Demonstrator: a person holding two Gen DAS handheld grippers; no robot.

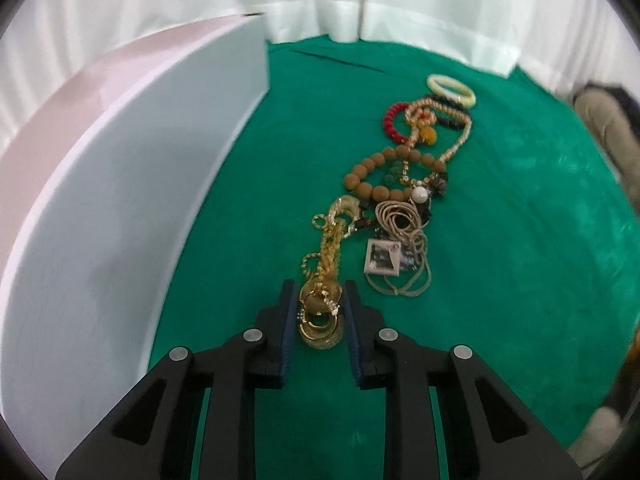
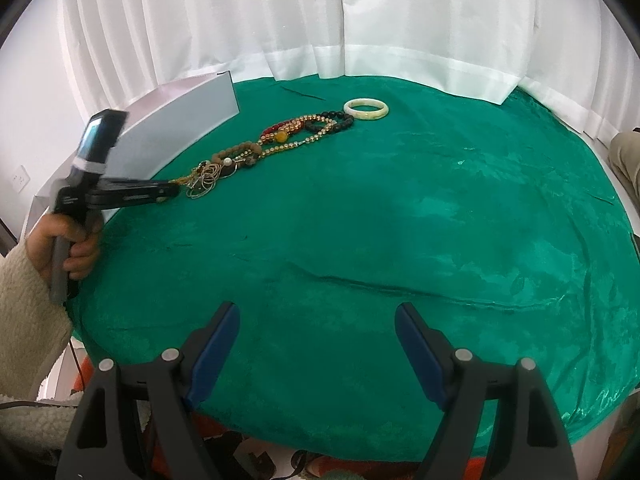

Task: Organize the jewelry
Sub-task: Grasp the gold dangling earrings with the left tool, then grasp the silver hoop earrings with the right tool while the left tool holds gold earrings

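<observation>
A row of jewelry lies on the green cloth (image 1: 500, 220). In the left wrist view my left gripper (image 1: 318, 300) is closed around the ring end of a gold chain (image 1: 328, 256). Beyond it lie thin gold necklaces with a square pendant (image 1: 383, 258), a brown bead bracelet (image 1: 384, 172), a red bead bracelet (image 1: 390, 120), a gold bead necklace (image 1: 456, 128) and a pale jade bangle (image 1: 452, 88). In the right wrist view my right gripper (image 2: 318, 340) is open and empty above bare cloth near the front edge. The left gripper (image 2: 168, 192) shows there at the near end of the jewelry row (image 2: 280, 136).
A white open box (image 1: 132, 184) stands left of the jewelry; it also shows in the right wrist view (image 2: 188, 128). White curtains (image 2: 360, 20) hang behind the table. The cloth has wrinkles (image 2: 400, 286). A person's knee (image 2: 628, 152) is at the right edge.
</observation>
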